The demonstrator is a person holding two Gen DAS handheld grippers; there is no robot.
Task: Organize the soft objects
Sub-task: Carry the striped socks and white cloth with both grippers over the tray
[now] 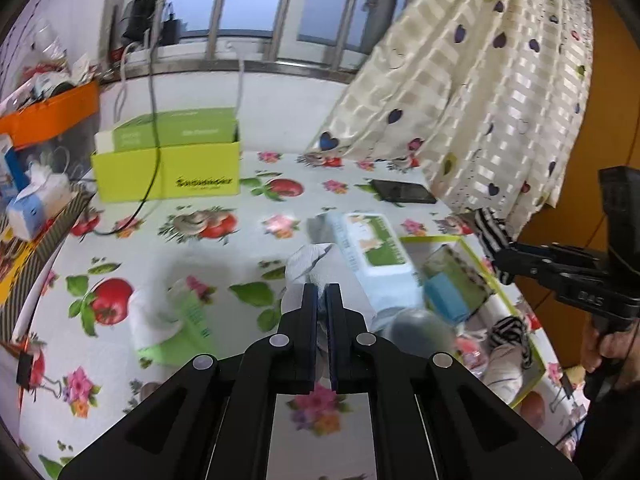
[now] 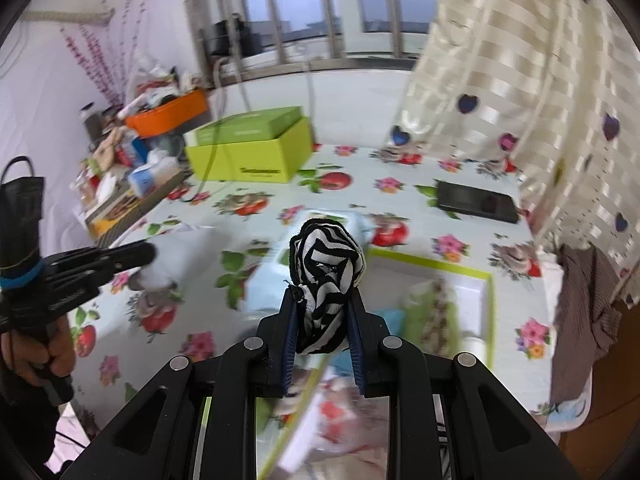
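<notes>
Over the flower-and-tomato oilcloth table (image 1: 248, 216), both grippers carry soft cloth.

Low in the left wrist view, the left gripper (image 1: 321, 300) has its jaws clenched on a pale grey-white sock (image 1: 308, 260), lifted clear of the table, probably to move it to a container. At the centre of the right wrist view, the right gripper (image 2: 322, 320) has its jaws grasping a rolled black-and-white striped sock (image 2: 326, 268), held above the shallow lime-rimmed tray (image 2: 432, 266) at lower right, likely its drop spot. That tray already holds a blue-and-green packet and another striped piece (image 1: 510, 328). A blue-green wipes pack (image 1: 372, 248) lies just beside it. At upper left, an open lime-green cardboard box (image 1: 168, 176) holds a green carton.
</notes>
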